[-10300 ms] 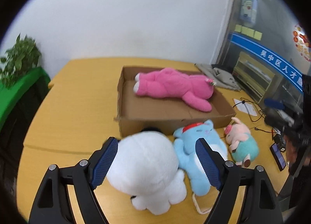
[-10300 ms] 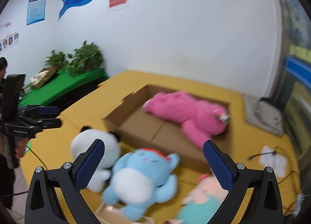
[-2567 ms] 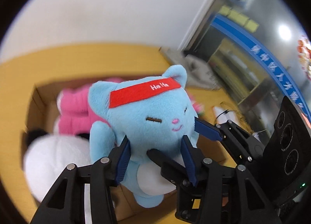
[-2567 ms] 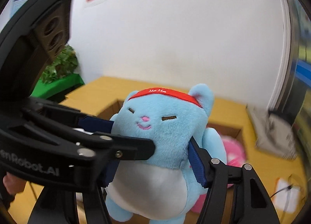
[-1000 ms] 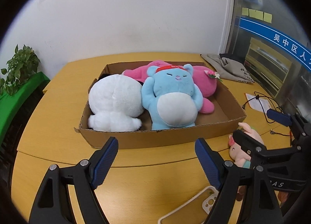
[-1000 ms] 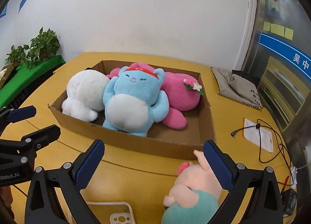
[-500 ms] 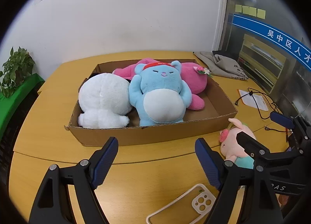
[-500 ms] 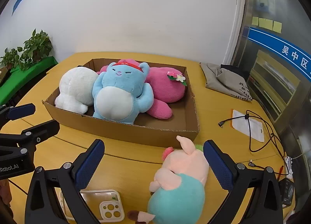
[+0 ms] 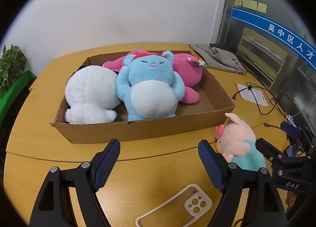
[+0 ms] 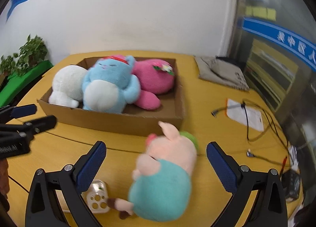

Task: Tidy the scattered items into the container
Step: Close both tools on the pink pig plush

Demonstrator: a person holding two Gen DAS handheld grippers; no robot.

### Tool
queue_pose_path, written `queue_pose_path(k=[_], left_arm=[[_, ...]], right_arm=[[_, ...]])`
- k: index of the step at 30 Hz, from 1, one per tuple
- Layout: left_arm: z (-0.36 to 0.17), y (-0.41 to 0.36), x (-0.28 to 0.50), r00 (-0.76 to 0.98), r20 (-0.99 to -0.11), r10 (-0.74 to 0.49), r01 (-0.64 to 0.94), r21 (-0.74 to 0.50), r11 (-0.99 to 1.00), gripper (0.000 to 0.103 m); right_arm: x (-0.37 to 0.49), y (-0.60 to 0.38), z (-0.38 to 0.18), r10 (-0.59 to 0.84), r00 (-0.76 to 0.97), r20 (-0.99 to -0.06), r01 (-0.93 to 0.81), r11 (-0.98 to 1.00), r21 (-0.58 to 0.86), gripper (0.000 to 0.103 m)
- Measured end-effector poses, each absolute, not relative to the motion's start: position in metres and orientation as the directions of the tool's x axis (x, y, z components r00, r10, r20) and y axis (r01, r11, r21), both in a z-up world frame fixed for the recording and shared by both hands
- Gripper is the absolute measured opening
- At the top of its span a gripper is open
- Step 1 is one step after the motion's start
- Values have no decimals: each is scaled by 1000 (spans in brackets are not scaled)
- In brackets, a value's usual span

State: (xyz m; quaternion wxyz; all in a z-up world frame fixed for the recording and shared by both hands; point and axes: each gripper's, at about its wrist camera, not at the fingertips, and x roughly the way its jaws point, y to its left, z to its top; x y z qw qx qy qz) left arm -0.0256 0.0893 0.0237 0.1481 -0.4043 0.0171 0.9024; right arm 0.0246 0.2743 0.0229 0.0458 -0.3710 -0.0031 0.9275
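Observation:
A cardboard box [image 9: 138,130] [image 10: 110,120] on the yellow table holds a white plush [image 9: 90,92] [image 10: 67,85], a blue plush with a red headband [image 9: 150,87] [image 10: 110,87] and a pink plush [image 9: 189,69] [image 10: 156,81]. A pink pig plush in a teal outfit [image 9: 239,144] [image 10: 167,175] lies on the table by the box's near right corner. My right gripper [image 10: 156,163] is open, its fingers on either side of the pig without touching it. My left gripper [image 9: 159,160] is open over bare table in front of the box, the pig just right of it.
A clear phone case [image 9: 177,209] [image 10: 96,197] lies on the table near both grippers. A grey cloth bag [image 9: 219,59], a paper sheet [image 9: 252,94] and black cables [image 10: 256,124] sit at the right. A potted plant [image 9: 9,67] stands on a green surface at the left.
Both grippers have drawn back from the box and shifted right. The pig plush now lies between the right gripper's fingers, and more of the phone case shows in the left wrist view.

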Motion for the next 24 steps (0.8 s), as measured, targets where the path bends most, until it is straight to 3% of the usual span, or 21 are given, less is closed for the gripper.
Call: queue_pose_path(k=[10, 12, 19, 24], left_arm=[[4, 133, -44, -519, -772, 367, -378, -177, -909, 81], [0, 144, -50, -490, -780, 389, -408, -189, -893, 81], [-31, 190, -82, -333, -812, 479, -509, -273, -816, 81], [-54, 210, -101, -225, -788, 573, -514, -403, -757, 81]], right_arm=[[20, 307, -53, -116, -566, -816, -72, -979, 189, 102], [20, 302, -61, -174, -564, -807, -36, -971, 235, 93], [29, 272, -62, -123, -607, -785, 90, -992, 86, 83], [32, 274, -64, -132, -611, -780, 104, -991, 87, 79]])
